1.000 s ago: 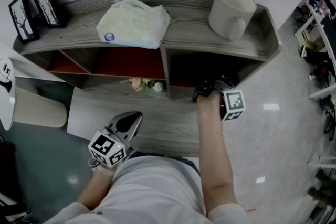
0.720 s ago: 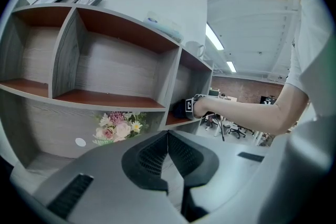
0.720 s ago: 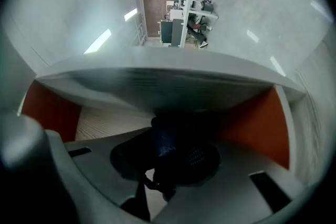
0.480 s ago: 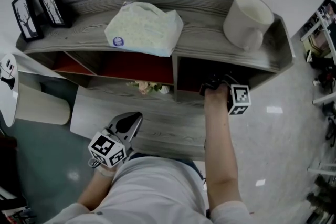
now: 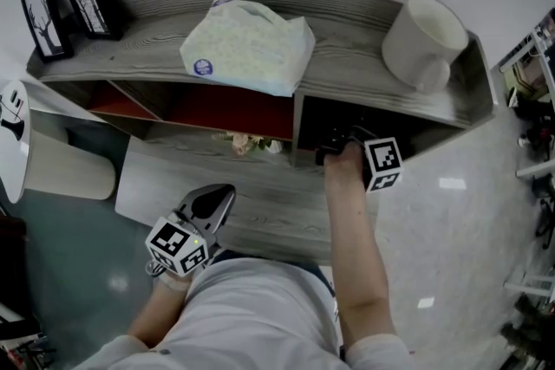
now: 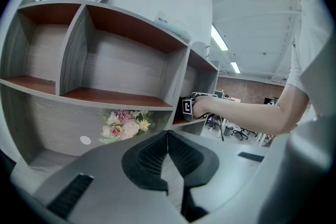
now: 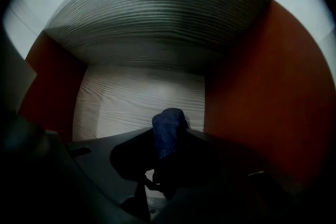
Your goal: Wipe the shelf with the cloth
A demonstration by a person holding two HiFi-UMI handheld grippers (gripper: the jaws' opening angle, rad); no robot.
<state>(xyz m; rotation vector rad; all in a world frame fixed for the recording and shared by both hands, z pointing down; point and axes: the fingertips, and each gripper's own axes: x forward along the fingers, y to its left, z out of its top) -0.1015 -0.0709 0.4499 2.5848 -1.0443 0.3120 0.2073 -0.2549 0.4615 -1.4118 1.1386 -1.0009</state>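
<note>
Now: R gripper [image 7: 167, 140] clamps blue cloth [image 7: 168, 124] inside rt shelf compartment [image 7: 137, 98]; L gripper [image 6: 168, 137] closed, empty.

Two black picture frames [image 5: 43, 16] stand far left, a white plastic pack [image 5: 249, 46] lies mid, and a white mug [image 5: 427, 42] is far right. Small flowers [image 5: 251, 143] sit below the pack.

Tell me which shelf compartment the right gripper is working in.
The rightmost upper compartment, directly below the white mug: the right gripper reaches into it, shut on the blue cloth. The other compartments have no gripper in them.
</note>
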